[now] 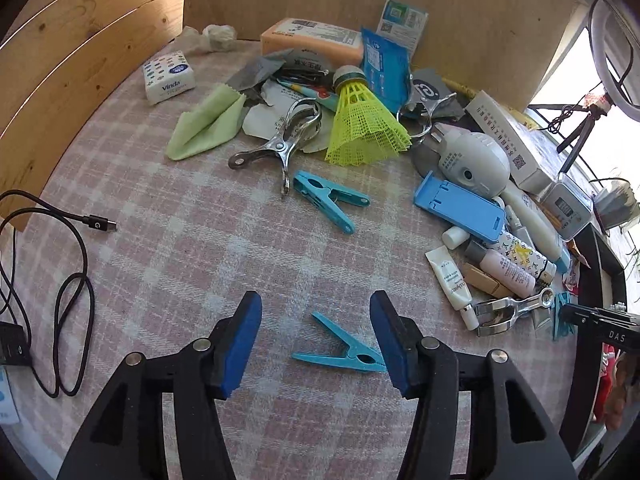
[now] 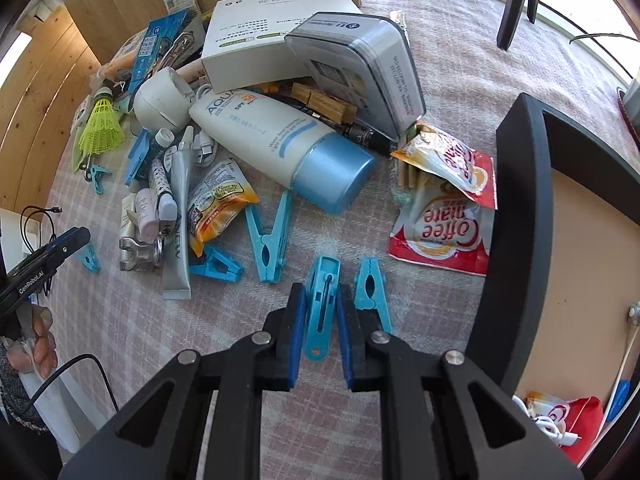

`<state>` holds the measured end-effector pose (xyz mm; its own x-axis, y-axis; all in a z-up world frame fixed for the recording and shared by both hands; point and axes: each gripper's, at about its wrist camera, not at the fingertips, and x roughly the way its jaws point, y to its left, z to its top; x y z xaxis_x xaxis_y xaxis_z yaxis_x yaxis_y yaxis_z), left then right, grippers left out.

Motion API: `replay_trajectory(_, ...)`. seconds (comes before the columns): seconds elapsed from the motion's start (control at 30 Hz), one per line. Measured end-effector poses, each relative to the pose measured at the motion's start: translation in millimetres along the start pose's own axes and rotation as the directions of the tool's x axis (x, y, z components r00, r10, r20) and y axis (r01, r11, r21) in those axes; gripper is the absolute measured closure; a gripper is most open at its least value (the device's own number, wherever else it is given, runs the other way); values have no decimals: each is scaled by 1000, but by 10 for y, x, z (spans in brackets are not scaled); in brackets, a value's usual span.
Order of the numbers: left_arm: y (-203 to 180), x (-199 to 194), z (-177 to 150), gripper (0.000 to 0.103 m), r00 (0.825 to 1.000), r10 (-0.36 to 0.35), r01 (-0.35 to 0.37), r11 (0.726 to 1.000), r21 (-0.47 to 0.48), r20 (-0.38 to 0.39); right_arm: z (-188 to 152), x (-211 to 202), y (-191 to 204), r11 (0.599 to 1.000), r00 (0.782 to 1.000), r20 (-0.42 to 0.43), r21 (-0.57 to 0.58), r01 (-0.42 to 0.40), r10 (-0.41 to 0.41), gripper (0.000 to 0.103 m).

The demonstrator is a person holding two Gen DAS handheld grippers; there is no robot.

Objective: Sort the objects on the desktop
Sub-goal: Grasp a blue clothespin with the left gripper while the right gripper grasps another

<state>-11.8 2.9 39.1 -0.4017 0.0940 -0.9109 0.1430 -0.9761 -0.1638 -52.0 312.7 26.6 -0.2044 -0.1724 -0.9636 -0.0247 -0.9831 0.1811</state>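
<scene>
A blue clothes peg (image 1: pixel 344 350) lies on the pink plaid tablecloth (image 1: pixel 180 248) between the left gripper's (image 1: pixel 316 334) wide-open pads; the right gripper (image 2: pixel 318 320) clamps another peg (image 2: pixel 321 304), clutter piled at twelve o'clock.

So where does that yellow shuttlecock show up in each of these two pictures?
Left wrist view: the yellow shuttlecock lies upper centre, at the near edge of the clutter pile, skirt toward the camera.
Right wrist view: it sits small at the far left edge of the pile.
Shared landmark: the white round-headed gadget beside it.
</scene>
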Motion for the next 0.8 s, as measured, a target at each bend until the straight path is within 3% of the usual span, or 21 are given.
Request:
replay_trajectory(0.07, 0, 15, -19, 39, 999, 2, -3, 1000, -13, -38, -11, -7, -30, 1000, 1000, 4, 0, 2, -2, 87)
replay_trajectory(0.13, 188, 46, -105, 39, 997, 26, -27, 999, -22, -76, -15, -10, -20, 1000, 1000, 7, -3, 8, -8, 87)
replay_trajectory(0.33, 82, 131, -246, 36, 994, 29, -33, 999, -38, -104, -30, 2, 153, 1000, 1000, 12, -8, 17, -17, 87)
replay_trajectory(0.5, -57, 183, -197, 50, 996, 51, -51, 999, 3, -79, -15, 9, 188, 1000, 1000, 12, -11, 21, -20, 87)
replay_trajectory(0.73, -209, 205, -197, 92, 996, 81, -78, 994, 74, -38, 1, 64, 176, 1000, 1000, 4, -8, 13, -13, 91)
replay_trajectory(0.8, -203, 195, -211, 92, 997, 63, -60, 996, 71, -42, -3, 64, 170, 1000, 1000, 9, 0, 6, -6, 91)
